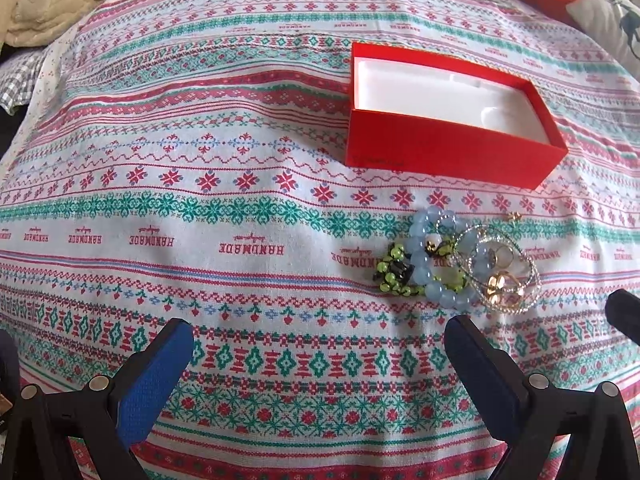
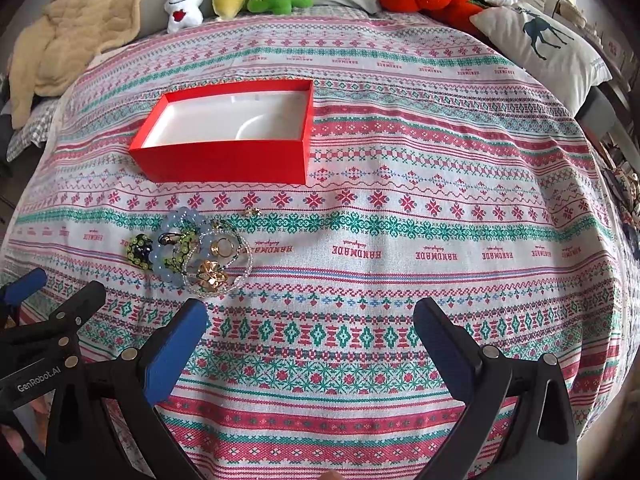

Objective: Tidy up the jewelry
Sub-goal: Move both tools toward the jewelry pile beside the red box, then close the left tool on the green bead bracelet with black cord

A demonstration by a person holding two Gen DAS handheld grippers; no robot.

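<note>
Left gripper point(image 1: 318, 344) gaping wide, gripping nothing | right gripper point(image 2: 310, 322) likewise | tangled beaded jewelry heap point(image 2: 192, 254) lying at 10 o'clock of it, below open red cardboard box point(image 2: 224, 160)

Left gripper point(image 1: 318, 354) and right gripper point(image 2: 310, 340) are being shown as black frames, blue textured pads point(image 1: 154, 376), silver screws point(image 2: 489, 351); white "GenRobot.AI" lettering point(image 2: 38, 383) is being displayed.

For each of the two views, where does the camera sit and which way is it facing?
Left wrist: on the left gripper, looking forward over the patterned cloth; its open fingers show.
Right wrist: on the right gripper, same direction; its open fingers and the left gripper beside it show.
Shared: red box, jewelry pile.
</note>
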